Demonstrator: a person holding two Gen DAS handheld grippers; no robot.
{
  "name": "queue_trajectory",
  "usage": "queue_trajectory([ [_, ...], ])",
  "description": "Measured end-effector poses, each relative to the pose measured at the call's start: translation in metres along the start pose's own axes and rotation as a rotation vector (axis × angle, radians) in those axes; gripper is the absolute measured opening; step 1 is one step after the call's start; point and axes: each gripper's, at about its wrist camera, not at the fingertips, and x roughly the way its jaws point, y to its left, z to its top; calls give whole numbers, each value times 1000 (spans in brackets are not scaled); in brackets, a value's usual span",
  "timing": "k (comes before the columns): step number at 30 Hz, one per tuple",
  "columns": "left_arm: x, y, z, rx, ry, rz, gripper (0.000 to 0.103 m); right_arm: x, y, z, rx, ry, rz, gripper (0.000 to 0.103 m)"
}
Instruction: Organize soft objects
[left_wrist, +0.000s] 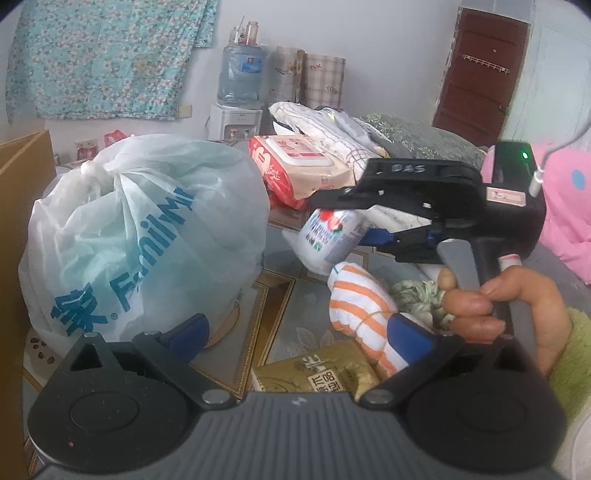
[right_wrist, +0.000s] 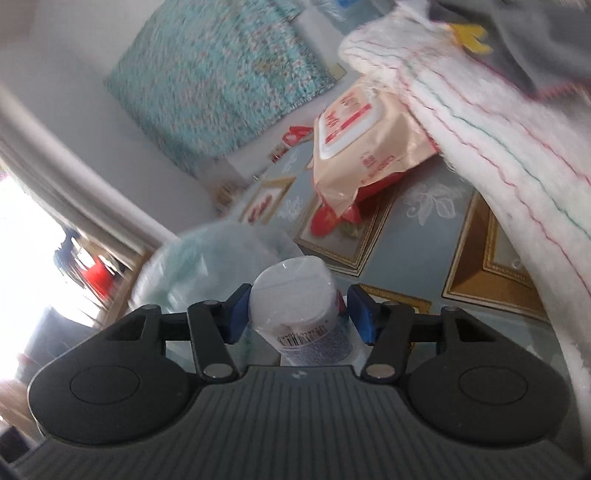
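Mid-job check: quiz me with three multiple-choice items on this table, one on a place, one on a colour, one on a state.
1. Where is the white plastic-wrapped paper roll? A in a drawer; B between the right gripper's fingers; C on the floor.
2. The striped cloth roll's stripes? A blue; B green; C orange.
3. The large white plastic bag's top? A knotted shut; B wide open; C torn off.
B: blue pads flank it. C: orange bands on white. A: a twisted knot on top.

plastic bag (left_wrist: 144, 236): 1 | wipes pack (left_wrist: 299, 162): 1 | tissue roll (right_wrist: 295, 306): 1
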Motion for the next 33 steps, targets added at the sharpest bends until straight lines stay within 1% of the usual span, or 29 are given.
queue_trajectory([
  [4, -6, -3, 3, 13, -20, 7, 103, -9, -4, 5, 20, -52, 39, 53],
  [9, -23, -15, 6, 75, -71, 40, 103, -24, 3, 10, 33, -88, 111, 53],
  [11, -31, -21, 5, 102, -93, 50, 103, -31, 10, 11, 27, -88, 134, 53],
  [16, -53, -31, -3, 151, -140, 37, 103, -51, 29, 1, 47, -49, 231, 53],
  [19, -66, -36, -11, 185, -168, 39, 103, -64, 36, -13, 83, -11, 296, 53],
  [21, -74, -37, -16, 200, -182, 44, 103, -72, 37, -26, 126, 32, 350, 53],
  [25, -89, -31, -29, 202, -193, 76, 102, -80, 38, -53, 204, 111, 446, 53],
  [28, -100, -23, -39, 175, -194, 84, 102, -82, 37, -72, 254, 162, 470, 53],
  [31, -113, -14, -50, 161, -204, 85, 102, -79, 32, -93, 334, 241, 502, 53],
  [33, -118, -9, -57, 165, -195, 53, 102, -79, 28, -106, 385, 280, 526, 53],
])
